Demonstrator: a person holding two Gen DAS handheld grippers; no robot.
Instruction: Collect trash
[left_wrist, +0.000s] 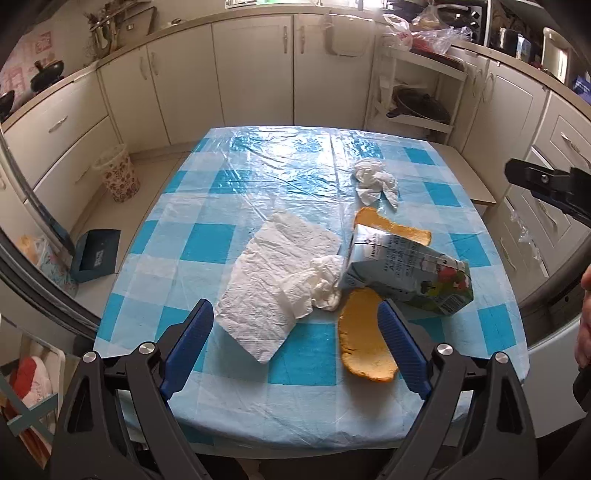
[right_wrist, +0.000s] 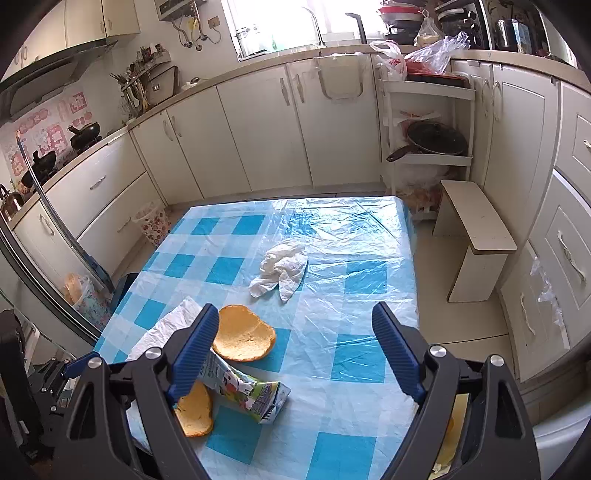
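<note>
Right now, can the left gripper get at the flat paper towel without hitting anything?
Probably yes. The left gripper is open, and the flat paper towel lies just ahead between its fingers, uncovered. Only the juice carton and the near peel sit close on the right.

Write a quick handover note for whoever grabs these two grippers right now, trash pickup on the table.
Left gripper: open, empty, above the near table edge.
Right gripper: open, empty, hovering over the table.
On the blue checked plastic tablecloth: flat white paper towel, squashed juice carton lying on its side, two orange peel pieces either side of it, crumpled white tissue further back.
Flowered waste bin stands on the floor, left of the table.
Done: nothing picked up yet.
Left: collect all five pieces.
</note>
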